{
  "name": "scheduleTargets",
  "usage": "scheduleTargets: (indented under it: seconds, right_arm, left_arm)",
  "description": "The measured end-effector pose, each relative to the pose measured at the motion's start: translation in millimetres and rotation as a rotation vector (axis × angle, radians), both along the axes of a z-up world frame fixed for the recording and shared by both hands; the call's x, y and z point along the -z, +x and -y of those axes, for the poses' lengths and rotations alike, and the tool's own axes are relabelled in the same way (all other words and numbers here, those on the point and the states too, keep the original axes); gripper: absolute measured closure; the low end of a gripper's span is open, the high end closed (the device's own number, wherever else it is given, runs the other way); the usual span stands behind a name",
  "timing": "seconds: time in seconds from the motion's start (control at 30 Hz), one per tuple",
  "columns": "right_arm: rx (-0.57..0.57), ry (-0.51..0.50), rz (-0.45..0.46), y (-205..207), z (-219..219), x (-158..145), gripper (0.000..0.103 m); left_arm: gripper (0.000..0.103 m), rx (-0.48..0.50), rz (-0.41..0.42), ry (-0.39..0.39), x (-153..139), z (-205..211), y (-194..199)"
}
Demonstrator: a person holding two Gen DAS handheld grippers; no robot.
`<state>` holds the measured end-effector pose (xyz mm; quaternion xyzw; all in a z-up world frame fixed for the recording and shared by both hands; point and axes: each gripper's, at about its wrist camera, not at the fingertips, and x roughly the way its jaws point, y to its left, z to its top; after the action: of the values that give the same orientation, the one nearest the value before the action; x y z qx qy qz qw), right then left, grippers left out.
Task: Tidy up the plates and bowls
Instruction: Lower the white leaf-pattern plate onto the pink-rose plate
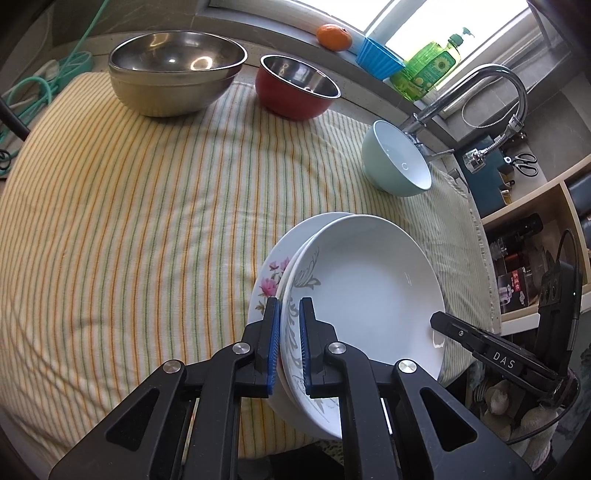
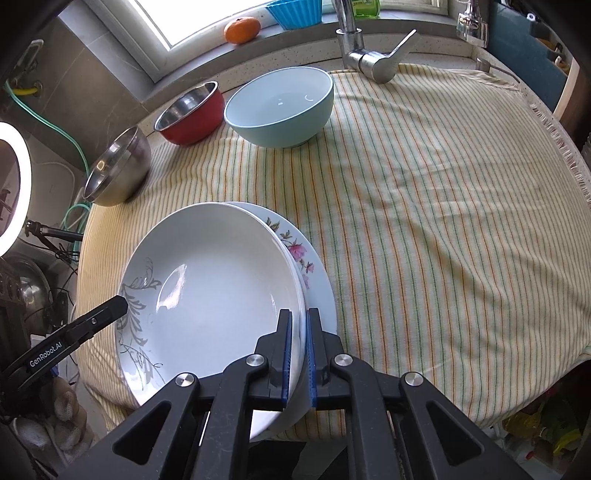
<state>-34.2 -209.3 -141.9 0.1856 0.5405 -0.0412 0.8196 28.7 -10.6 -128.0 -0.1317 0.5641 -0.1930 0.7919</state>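
Observation:
A white plate with a grey leaf pattern [image 1: 369, 288] [image 2: 210, 288] sits on a pink-flowered plate [image 1: 271, 273] [image 2: 314, 280] near the front edge of the striped cloth. My left gripper [image 1: 289, 301] is shut on the leaf plate's patterned rim. My right gripper [image 2: 298, 312] is shut on the opposite rim of the same plate. Each gripper's tip shows in the other view at the plate's edge. Farther back stand a large steel bowl [image 1: 177, 74] [image 2: 118, 166], a red bowl [image 1: 299, 86] [image 2: 192, 114] and a pale blue-green bowl [image 1: 397, 162] [image 2: 280, 107].
The yellow striped cloth [image 1: 129, 221] [image 2: 443, 221] covers the counter. A chrome faucet [image 1: 491, 77] [image 2: 365, 55] rises behind the pale bowl. On the sill sit an orange [image 1: 333, 36], a blue cup [image 1: 378, 59] and a green soap bottle [image 1: 428, 70]. Shelves [image 1: 535, 221] drop off to the right.

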Motion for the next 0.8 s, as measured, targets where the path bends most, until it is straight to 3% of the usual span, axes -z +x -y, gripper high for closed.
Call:
scheduleTargets:
  seconds: [0.8]
  right_arm:
    - [0.002, 0.012, -0.005, -0.8, -0.9, -0.8, 0.095]
  left_arm:
    - [0.096, -0.015, 0.015, 0.011, -4.0, -6.9, 4.4]
